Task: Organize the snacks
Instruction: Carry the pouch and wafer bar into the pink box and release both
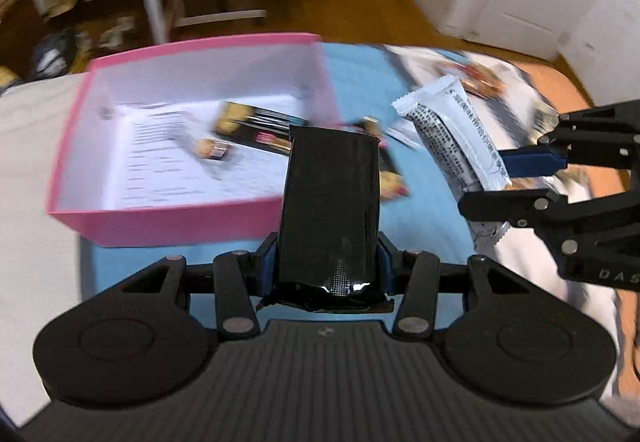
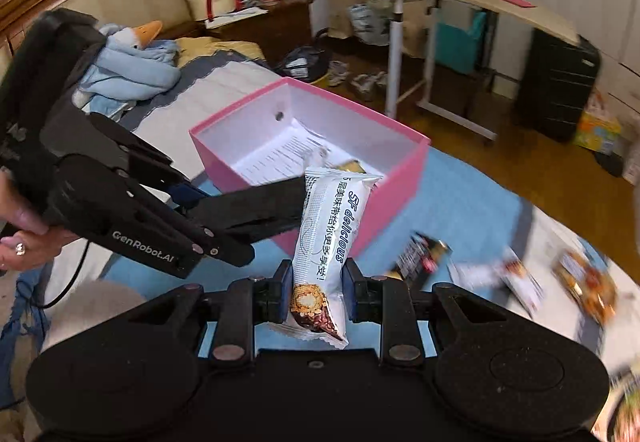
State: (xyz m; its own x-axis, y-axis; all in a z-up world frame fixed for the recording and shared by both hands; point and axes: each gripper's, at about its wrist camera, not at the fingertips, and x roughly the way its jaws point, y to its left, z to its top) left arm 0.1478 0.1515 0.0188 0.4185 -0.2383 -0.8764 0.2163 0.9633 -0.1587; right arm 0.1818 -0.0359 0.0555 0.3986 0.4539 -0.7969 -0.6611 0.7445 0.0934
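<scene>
A: Two snack packets in the air at once. What grips the dark one?

B: The left hand-held gripper [image 1: 329, 266] is clamped on a black snack packet [image 1: 330, 201], its blue pads pressing both sides near the packet's lower end. The packet stands upright between the fingers, near the pink box [image 1: 160, 217] and just to its right.

A: And the white one?

B: The right hand-held gripper [image 2: 316, 290] is closed narrow on a white snack packet [image 2: 332, 226] printed "5F delicious", with a chocolate-and-nut picture at its near end. The packet tilts away toward the box's near right wall.

A: Where does the box sit?

B: On a blue mat [image 2: 472, 209] spread over a bed. It is open and white inside, with a printed sheet [image 1: 168, 161] flat on its floor and a dark snack packet with gold print [image 1: 256, 125] lying on the sheet.

A: Anything outside it?

B: More snack packets [image 2: 520, 278] lie scattered on the mat and bedding to the right of the box, blurred. From the right wrist view, a person's hand [image 2: 18, 238] shows at the left edge, holding the left tool's body.
</scene>
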